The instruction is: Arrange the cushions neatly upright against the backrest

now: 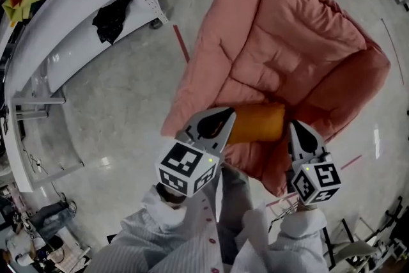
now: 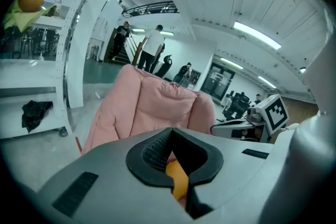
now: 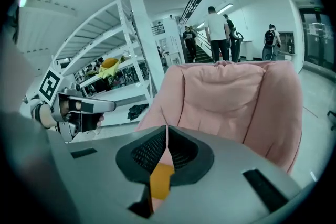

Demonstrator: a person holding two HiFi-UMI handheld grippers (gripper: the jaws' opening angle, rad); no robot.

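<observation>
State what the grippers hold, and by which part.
The orange cushion: the left gripper pinches its left end, the right gripper its right end.

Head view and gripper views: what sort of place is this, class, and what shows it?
Probably a big workshop or lab hall, not a home: white metal shelving, a bare polished floor, and people standing about beyond the pink armchair.
</observation>
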